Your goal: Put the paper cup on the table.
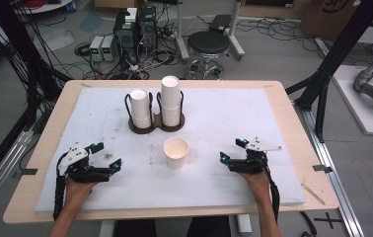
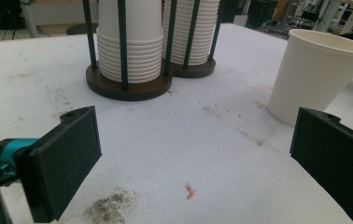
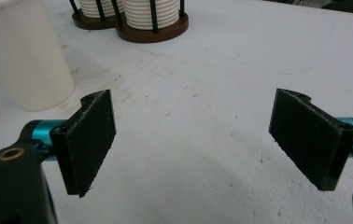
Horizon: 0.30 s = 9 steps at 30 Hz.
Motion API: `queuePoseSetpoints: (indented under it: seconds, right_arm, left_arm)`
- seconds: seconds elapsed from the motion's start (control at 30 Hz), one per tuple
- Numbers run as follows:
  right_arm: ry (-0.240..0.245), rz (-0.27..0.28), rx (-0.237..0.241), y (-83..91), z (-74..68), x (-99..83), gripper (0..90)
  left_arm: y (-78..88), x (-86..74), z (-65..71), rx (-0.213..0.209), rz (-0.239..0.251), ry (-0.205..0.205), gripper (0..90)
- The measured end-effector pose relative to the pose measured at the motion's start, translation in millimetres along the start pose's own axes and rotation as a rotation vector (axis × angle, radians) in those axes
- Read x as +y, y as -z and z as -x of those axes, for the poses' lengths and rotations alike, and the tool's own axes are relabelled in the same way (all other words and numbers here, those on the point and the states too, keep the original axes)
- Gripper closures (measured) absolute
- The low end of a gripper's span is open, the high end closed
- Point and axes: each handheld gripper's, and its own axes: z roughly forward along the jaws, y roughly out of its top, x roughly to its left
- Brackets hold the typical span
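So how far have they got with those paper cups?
One paper cup already stands alone on the white mat, apart from the two stacks in the holder. Nothing is in hand: the left claw and right claw both rest open on either side of it. Any gripping or moving of that cup is yet to come.

A light wooden surface (image 1: 293, 118) carries a white foam mat (image 1: 224, 113) with dirty smudges. On the mat, a dark two-ring cup holder (image 1: 156, 123) with stacked paper cups stands toward twelve o'clock; a single paper cup (image 1: 176, 152) stands upright at centre.
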Motion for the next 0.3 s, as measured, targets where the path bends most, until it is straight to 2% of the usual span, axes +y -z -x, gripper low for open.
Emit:
queuePoseSetpoints:
  seconds: [0.3]
  right_arm:
    - [-0.009,0.007,0.003,0.7,0.7,-0.4,15.2]
  left_arm:
    - [0.4,-0.2,-0.3,0.005,0.005,0.005,1.8]
